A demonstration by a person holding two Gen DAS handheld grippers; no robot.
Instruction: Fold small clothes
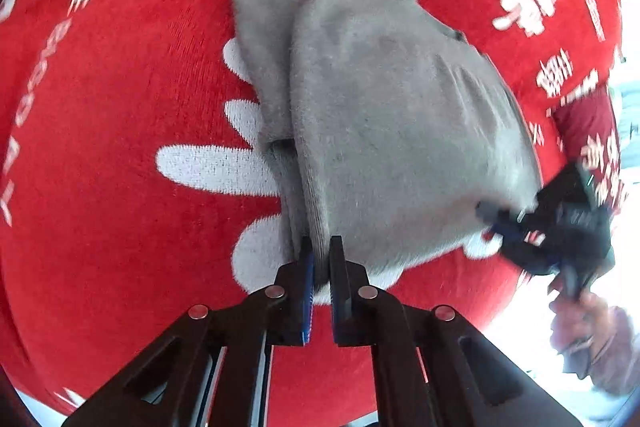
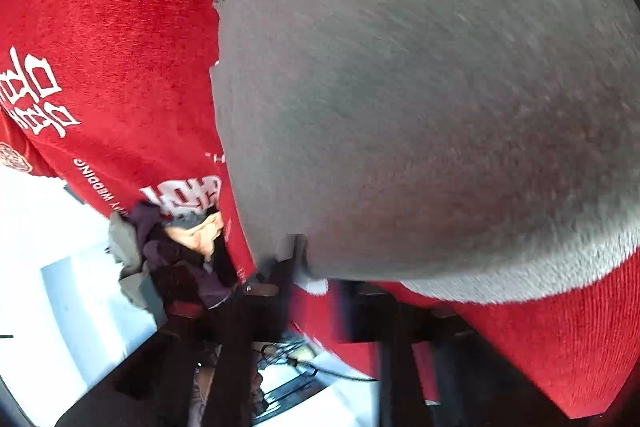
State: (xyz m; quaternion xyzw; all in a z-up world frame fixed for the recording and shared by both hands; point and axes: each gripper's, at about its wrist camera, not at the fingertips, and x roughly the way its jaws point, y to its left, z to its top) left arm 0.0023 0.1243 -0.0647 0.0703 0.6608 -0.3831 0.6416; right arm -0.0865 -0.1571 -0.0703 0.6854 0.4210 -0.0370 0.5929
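- Right now my left gripper (image 1: 321,247) is clenched on the near edge of a grey knitted garment of soft fuzzy cloth (image 1: 384,115); my two black fingers with blue pads (image 1: 307,279) stand close together with a thin fold of the knit pinched between them.
- That garment lies on a red velvety tablecloth with white printed letters and characters (image 1: 120,67), over a large white flower-like print (image 1: 208,167) whose petals stick out to the left of the cloth.
- On its left side the grey knit is doubled over: a narrower layer (image 1: 264,67) lies beneath and beside the broad top panel.
- My right gripper (image 1: 492,217) shows at the right edge of the left wrist view, black and blurred, its tips at the garment's right-hand corner, closed on that corner as far as the blur lets me tell.
- A hand (image 1: 580,323) grips that tool from below, near the bright edge of the table.
- From my right wrist view the grey knit (image 2: 420,87) fills most of the picture, very close, with a paler fuzzy rim along its lower edge.
- My right gripper's (image 2: 316,267) fingers are dark and smeared under that cloth; they stand together, and the corner of the knit sits right at their tips.
- Beyond the table's edge in that view lies a heap of dark purple and grey clothes (image 2: 168,247), against a bright white floor.
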